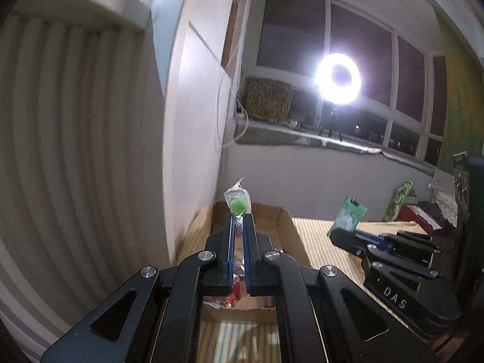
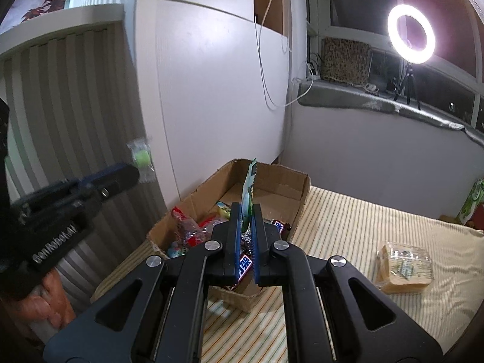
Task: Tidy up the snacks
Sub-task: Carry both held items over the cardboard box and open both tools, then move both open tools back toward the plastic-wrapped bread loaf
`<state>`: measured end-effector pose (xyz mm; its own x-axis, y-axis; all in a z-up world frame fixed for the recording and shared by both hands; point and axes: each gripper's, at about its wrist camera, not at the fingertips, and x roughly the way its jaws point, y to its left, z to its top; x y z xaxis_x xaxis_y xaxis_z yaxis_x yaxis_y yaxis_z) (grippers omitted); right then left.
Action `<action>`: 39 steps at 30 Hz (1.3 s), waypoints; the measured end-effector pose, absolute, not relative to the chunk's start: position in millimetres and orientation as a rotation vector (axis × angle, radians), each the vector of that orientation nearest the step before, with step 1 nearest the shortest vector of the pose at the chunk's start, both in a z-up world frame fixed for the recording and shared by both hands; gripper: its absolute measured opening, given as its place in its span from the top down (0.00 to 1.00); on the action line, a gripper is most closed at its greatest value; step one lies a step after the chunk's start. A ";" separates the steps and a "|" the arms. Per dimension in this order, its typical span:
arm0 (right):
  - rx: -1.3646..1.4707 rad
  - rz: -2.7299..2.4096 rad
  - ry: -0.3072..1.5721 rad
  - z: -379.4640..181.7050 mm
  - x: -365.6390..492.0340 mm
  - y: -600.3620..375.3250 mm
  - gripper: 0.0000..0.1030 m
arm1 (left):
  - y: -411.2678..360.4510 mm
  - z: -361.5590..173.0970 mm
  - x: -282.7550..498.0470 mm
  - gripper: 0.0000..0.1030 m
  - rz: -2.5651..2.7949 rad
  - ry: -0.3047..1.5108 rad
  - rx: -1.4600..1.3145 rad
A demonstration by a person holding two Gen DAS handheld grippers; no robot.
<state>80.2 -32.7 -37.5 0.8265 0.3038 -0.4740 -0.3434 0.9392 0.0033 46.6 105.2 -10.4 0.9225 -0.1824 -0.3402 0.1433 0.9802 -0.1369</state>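
Note:
My left gripper [image 1: 239, 222] is shut on a green candy in a clear wrapper [image 1: 238, 204], held above the near end of an open cardboard box [image 1: 290, 227]. The same candy [image 2: 141, 156] shows blurred at the left gripper's tip in the right wrist view. My right gripper [image 2: 246, 214] is shut on a flat green and white snack packet [image 2: 249, 184], standing on edge over the box [image 2: 299, 193]. That packet [image 1: 348, 216] also appears at the right in the left wrist view. Inside the box lie several wrapped snacks [image 2: 193, 230] and a dark chocolate bar [image 2: 246, 264].
The box sits on a striped yellow cloth [image 2: 348, 220] against a white wall panel. A clear plastic pack of yellow cake [image 2: 403, 267] lies on the cloth to the right. A green bag [image 1: 399, 199] and red box [image 1: 417, 214] stand at the far right. A ring light [image 2: 411, 33] glares from the windowsill.

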 end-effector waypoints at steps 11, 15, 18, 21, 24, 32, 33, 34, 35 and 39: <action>-0.066 0.427 0.618 -92.1 137.7 -34.2 0.92 | 81.7 -73.8 110.3 0.97 -0.189 0.555 -0.118; -0.066 0.409 0.603 -99.5 139.1 -38.2 0.61 | 81.2 -81.1 115.4 0.56 -0.124 0.573 -0.090; -0.048 0.383 0.573 -97.5 136.3 -45.4 0.47 | 92.9 -76.2 105.2 0.32 -0.067 0.529 -0.130; -0.060 0.378 0.564 -94.9 130.2 -44.3 0.47 | 99.8 -70.3 98.5 0.32 -0.064 0.521 -0.142; -0.072 0.380 0.556 -92.4 119.3 -35.8 0.42 | 109.6 -65.8 96.3 0.32 -0.055 0.504 -0.141; -0.097 0.423 0.503 -86.6 93.0 -11.4 0.29 | 135.7 -47.5 72.5 0.25 -0.007 0.451 -0.181; -0.095 0.427 0.504 -87.0 91.9 -11.4 0.29 | 137.4 -45.6 69.6 0.25 -0.003 0.448 -0.180; -0.092 0.428 0.505 -86.9 90.9 -12.2 0.29 | 138.0 -44.4 67.8 0.25 0.002 0.448 -0.177; -0.086 0.425 0.501 -86.4 89.3 -14.7 0.29 | 138.1 -43.8 65.1 0.25 0.007 0.449 -0.171; -0.061 0.414 0.490 -84.0 85.2 -29.6 0.29 | 131.9 -40.0 60.5 0.25 0.013 0.448 -0.154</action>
